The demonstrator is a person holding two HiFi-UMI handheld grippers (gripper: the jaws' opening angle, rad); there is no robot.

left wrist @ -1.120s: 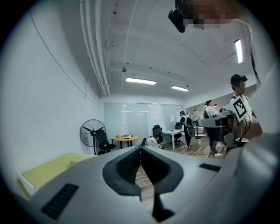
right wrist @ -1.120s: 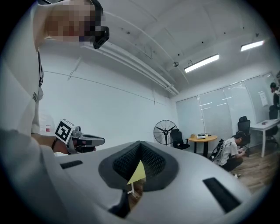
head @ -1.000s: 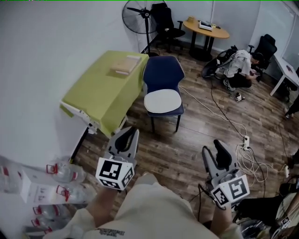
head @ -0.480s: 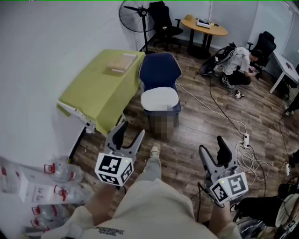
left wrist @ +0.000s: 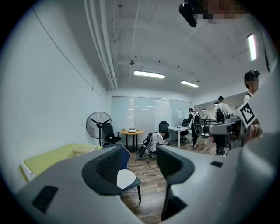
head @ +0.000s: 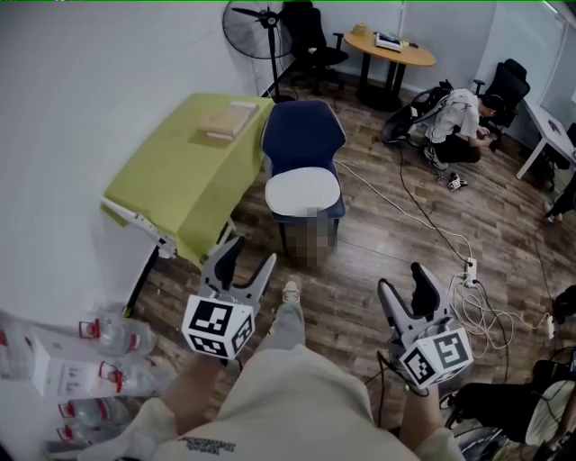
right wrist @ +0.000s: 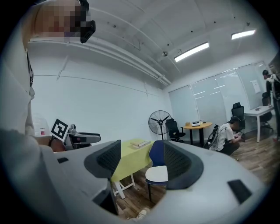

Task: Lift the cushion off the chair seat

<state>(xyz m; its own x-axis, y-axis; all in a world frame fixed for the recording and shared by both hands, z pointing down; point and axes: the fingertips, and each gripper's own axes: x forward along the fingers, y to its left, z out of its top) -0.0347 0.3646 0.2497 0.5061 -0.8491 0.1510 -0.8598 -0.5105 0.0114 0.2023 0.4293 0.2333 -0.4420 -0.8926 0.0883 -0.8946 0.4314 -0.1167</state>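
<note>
Nearest, low in the head view, the left gripper (head: 250,255) sits at about 7 o'clock and the right gripper (head: 404,283) at about 5 o'clock, both pointing out over the wooden floor (head: 360,243). Each gripper view shows its fingers spread wide with only air between them and nothing gripped. Between the two, at 6 o'clock, the person's pale trouser leg (head: 286,329) reaches forward to a light shoe (head: 290,291) on the boards. At 8 o'clock plastic water bottles (head: 117,335) lie by the white wall, and at 3 to 4 o'clock a white power strip (head: 469,268) lies among loose cables. Farther ahead, at 12 o'clock from the grippers and well apart from both, stands the blue chair (head: 302,135). The white cushion (head: 303,190) lies flat on its seat, untouched; both gripper views frame it far off in the gap between their fingers. Just beside the chair, at 10 o'clock, is a table under a yellow-green cloth (head: 175,180), with a flat tan book or box (head: 228,120) near its far end. Beyond these, by the far wall, a standing fan (head: 255,18) is at 11 o'clock and a round wooden table (head: 391,50) at 1 o'clock. At 2 o'clock a crouching person (head: 459,117) is low on the floor.
</note>
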